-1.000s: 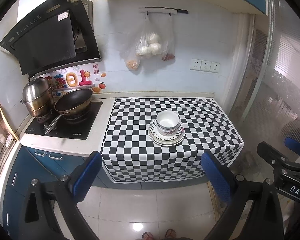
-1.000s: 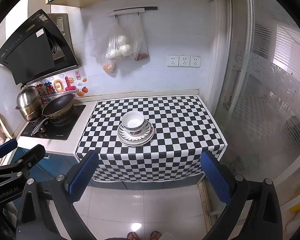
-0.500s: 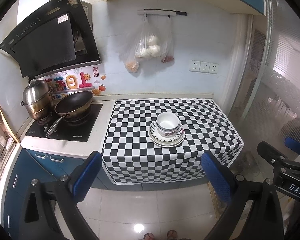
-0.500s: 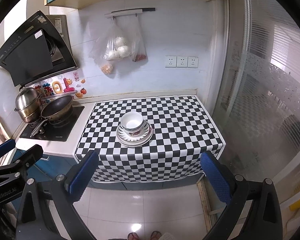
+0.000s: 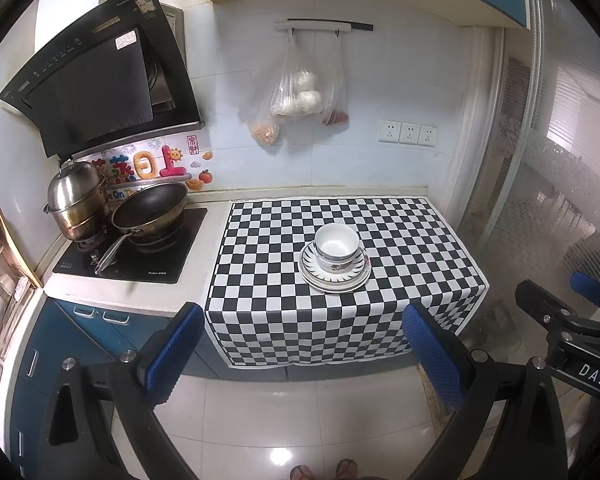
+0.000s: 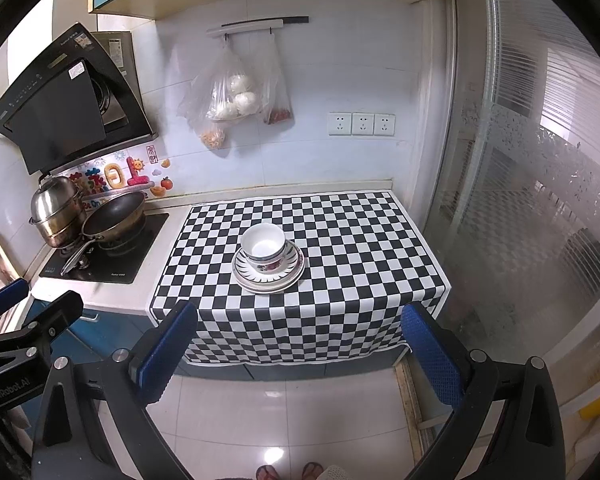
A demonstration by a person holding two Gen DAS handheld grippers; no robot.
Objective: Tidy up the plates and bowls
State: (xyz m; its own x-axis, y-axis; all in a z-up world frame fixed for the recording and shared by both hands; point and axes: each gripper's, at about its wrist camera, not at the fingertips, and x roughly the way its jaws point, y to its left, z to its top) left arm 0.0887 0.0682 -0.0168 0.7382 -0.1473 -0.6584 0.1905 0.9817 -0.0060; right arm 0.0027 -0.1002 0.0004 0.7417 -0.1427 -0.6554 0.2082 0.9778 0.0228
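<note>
A white bowl point(image 5: 337, 243) point(image 6: 263, 245) sits nested in a flower-patterned bowl on a stack of plates point(image 5: 333, 278) point(image 6: 268, 278) in the middle of the checkered cloth point(image 5: 400, 240) point(image 6: 360, 232). My left gripper point(image 5: 304, 356) hangs open over the floor, well in front of the counter edge, with nothing between its blue pads. My right gripper point(image 6: 298, 354) is likewise open and empty, at about the same distance from the stack. Each gripper shows at the edge of the other's view.
A wok point(image 5: 150, 210) and a steel steamer pot point(image 5: 76, 200) stand on the black cooktop at the left, under a range hood point(image 5: 96, 88). Plastic bags of food point(image 5: 296, 92) hang on the back wall. A frosted glass partition point(image 6: 540, 200) runs along the right. A person's toes show below.
Both views have drifted slightly back and up from the counter. The stack has not moved, and both grippers remain open.
</note>
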